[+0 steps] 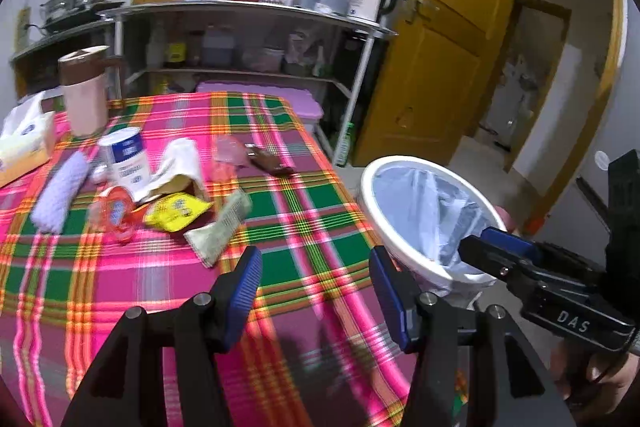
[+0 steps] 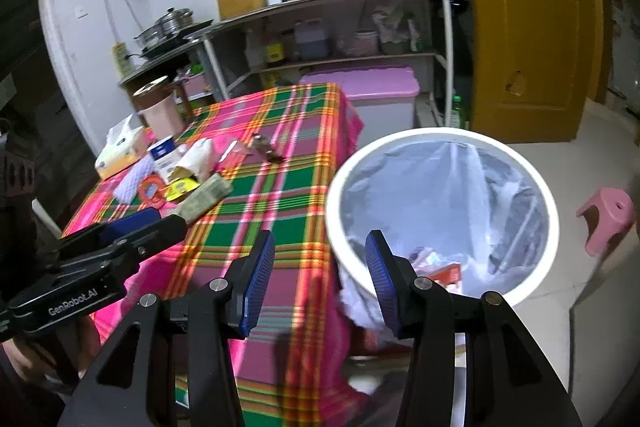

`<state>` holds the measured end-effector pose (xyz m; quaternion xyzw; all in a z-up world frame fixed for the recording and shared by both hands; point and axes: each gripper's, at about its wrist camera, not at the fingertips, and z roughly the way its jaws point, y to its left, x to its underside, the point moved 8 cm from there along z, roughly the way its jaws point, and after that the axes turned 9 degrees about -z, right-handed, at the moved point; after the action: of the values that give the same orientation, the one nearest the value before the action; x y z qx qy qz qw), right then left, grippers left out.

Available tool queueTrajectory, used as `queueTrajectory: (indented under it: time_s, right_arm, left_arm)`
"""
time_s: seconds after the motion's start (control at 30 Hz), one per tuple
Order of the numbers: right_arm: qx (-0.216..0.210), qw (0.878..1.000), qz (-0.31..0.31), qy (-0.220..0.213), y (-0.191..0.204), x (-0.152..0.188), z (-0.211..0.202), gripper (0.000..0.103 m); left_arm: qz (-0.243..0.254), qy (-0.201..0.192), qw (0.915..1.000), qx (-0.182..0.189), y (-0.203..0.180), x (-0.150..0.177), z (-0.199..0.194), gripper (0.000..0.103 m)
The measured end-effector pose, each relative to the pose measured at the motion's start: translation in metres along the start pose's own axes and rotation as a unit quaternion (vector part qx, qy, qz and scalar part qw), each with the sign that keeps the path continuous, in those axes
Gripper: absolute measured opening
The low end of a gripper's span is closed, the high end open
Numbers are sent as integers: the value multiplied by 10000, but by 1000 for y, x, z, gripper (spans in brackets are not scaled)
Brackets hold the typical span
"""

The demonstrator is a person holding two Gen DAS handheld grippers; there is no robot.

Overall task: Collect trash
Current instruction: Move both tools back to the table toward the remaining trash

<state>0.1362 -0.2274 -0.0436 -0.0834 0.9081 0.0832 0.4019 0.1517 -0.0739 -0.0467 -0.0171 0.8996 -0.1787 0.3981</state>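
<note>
Right wrist alone: wrappers (image 2: 434,261) inside bin (image 2: 536,187); both claws spread, empty.

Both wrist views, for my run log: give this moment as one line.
left gripper: open, empty | right gripper: open, empty | white lined trash bin: some trash inside | plaid tablecloth: wrappers remain

White letters "DAS" stand on the black body of the right gripper (image 1: 500,247), seen from the left wrist view. "GenRobot.AI" is printed in white on the body of the left gripper (image 2: 160,223). The white can (image 1: 124,157) carries a blue label, its print apparently too blurred to read
</note>
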Motion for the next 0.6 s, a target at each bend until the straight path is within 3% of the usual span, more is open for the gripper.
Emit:
queueTrajectory:
  time_s: [0.6]
  right_arm:
    - [-572,9975,-275,303,56,-3,34,48]
  left_arm:
    - [-500,-71,9958,-764,83,2,-11,55]
